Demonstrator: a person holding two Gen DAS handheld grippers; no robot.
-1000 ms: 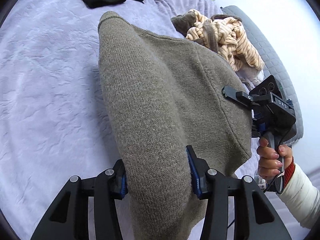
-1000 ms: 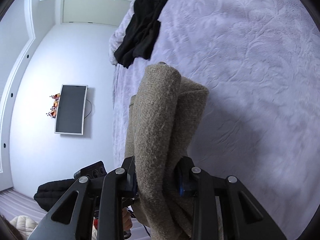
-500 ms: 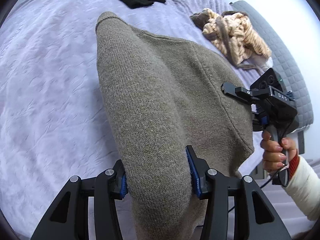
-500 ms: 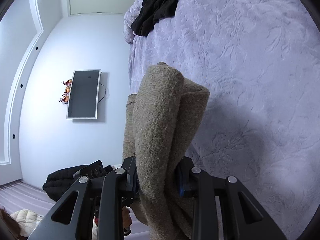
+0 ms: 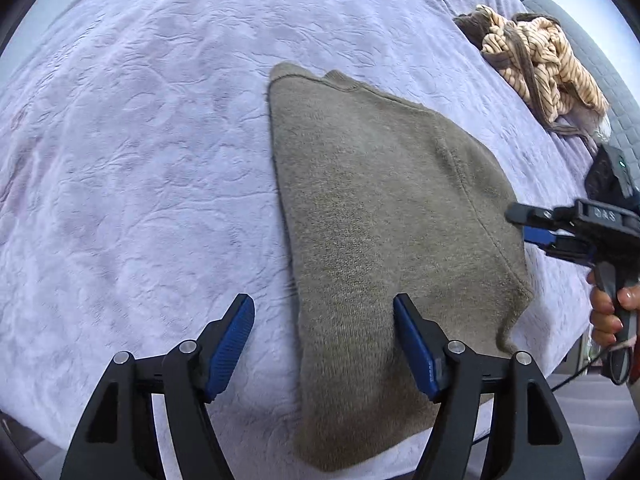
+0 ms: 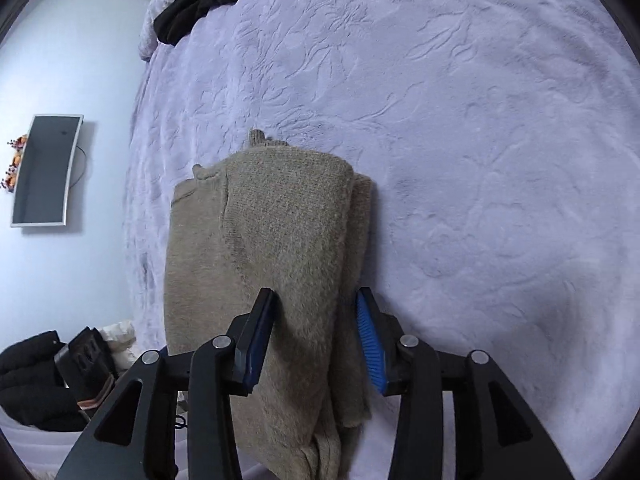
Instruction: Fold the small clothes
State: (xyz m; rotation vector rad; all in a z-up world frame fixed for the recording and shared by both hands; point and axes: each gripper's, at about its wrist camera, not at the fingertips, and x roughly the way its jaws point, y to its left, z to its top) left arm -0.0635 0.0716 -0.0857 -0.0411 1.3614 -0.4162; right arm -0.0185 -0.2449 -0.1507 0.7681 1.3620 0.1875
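The folded grey sweater (image 5: 384, 216) lies flat on the bed (image 5: 140, 140), long axis running away from both tools, with the left tool (image 5: 324, 344) and right tool (image 6: 316, 340) each spread, straddling its near edge.

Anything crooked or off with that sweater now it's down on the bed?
The grey-brown sweater lies folded on the lavender bedspread, but unevenly: a lower layer sticks out along its right edge, and a small tab pokes past the far end. Nothing is damaged.
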